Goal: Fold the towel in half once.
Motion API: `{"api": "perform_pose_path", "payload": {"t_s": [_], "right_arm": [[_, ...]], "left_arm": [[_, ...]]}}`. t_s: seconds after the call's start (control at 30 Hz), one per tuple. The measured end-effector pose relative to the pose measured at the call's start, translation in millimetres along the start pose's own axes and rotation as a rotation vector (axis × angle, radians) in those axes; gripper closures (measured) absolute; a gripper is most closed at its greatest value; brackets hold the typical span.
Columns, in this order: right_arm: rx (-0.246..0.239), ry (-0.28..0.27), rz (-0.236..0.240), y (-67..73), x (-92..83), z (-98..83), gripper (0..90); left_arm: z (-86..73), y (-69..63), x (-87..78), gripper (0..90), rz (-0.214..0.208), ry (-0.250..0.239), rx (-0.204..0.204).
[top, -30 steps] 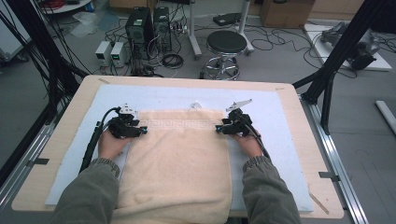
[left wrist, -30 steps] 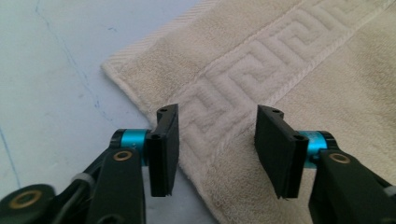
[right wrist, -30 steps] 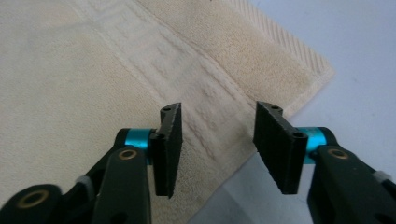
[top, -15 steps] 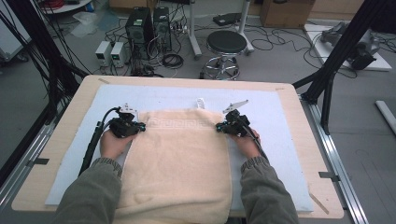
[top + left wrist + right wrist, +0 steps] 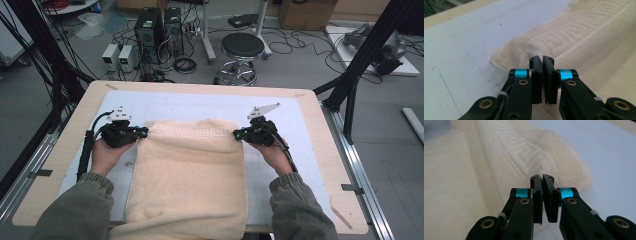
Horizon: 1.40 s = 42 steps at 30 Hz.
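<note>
Towel [image 5: 190,170]: cream, Greek-key border, no readable writing, hanging over table's [image 5: 55,165] near edge.
Left gripper [image 5: 141,132]: clamped on towel's far left corner.
Right gripper [image 5: 237,133]: clamped on far right corner.

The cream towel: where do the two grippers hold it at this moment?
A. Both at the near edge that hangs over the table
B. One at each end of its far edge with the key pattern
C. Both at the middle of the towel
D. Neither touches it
B: in the high view the left gripper and the right gripper are shut on the two far corners of the towel, beside its patterned band.
</note>
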State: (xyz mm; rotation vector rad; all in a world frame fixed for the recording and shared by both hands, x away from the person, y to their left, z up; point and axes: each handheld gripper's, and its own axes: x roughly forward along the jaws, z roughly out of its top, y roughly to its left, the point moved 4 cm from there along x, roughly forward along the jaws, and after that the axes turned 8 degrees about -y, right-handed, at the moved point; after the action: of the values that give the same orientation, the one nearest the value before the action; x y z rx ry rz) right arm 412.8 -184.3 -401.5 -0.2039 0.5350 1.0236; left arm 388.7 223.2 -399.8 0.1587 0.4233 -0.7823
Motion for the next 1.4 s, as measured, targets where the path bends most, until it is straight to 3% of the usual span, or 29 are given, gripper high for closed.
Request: {"api": "perform_pose_path", "payload": {"t_s": [0.17, 0.37, 0.43, 0.53, 0.6, 0.67, 0.77, 0.87, 0.93, 1.0, 1.07, 1.27, 1.4], "right_arm": [[-0.067, -0.007, 0.046, 34.2, -27.8, 1.2, 86.6], [-0.118, -0.011, 0.109, 82.9, -52.2, -17.9, 86.4], [-0.115, 0.011, 0.141, 98.3, -57.0, -30.1, 85.9], [-0.106, 0.041, 0.219, 117.9, -63.0, -48.2, 79.1], [-0.102, 0.037, 0.200, 118.8, -65.4, -53.0, 72.4], [-0.086, 0.028, 0.151, 110.6, -63.7, -52.3, 66.6], [-0.084, 0.005, 0.106, 98.7, -53.4, -52.8, 58.3], [-0.050, 0.002, 0.105, 87.8, -37.1, -63.3, 54.3], [-0.036, 0.030, 0.103, 84.8, -26.0, -71.6, 53.8], [-0.058, 0.062, 0.087, 83.3, -17.0, -78.2, 57.3], [-0.067, 0.089, 0.085, 83.7, -12.1, -81.6, 63.8], [-0.096, 0.090, 0.099, 87.9, -13.5, -79.9, 80.6], [-0.103, 0.071, 0.105, 92.3, -20.2, -74.5, 82.3]], "left_arm": [[-6.3, -30.2, -34.7, 85.5, -0.043, -0.042, 0.090], [-41.4, -73.7, -72.7, 84.8, -0.101, -0.053, 0.149], [-56.6, -89.4, -82.2, 83.2, -0.148, -0.030, 0.151], [-70.0, -103.6, -93.1, 72.1, -0.222, 0.000, 0.130], [-69.8, -101.1, -94.0, 66.3, -0.198, 0.014, 0.137], [-67.4, -94.6, -89.8, 63.4, -0.179, 0.017, 0.123], [-66.8, -83.4, -74.2, 58.2, -0.161, 0.030, 0.095], [-70.4, -74.8, -57.5, 53.2, -0.135, 0.058, 0.065], [-73.1, -69.6, -46.9, 52.0, -0.127, 0.074, 0.032], [-76.3, -63.4, -37.3, 54.3, -0.127, 0.114, 0.002], [-78.2, -61.1, -31.6, 57.9, -0.132, 0.128, -0.003], [-77.6, -66.7, -32.3, 85.4, -0.118, 0.135, 0.067], [-73.1, -68.2, -42.5, 89.0, -0.100, 0.103, 0.073]]}}
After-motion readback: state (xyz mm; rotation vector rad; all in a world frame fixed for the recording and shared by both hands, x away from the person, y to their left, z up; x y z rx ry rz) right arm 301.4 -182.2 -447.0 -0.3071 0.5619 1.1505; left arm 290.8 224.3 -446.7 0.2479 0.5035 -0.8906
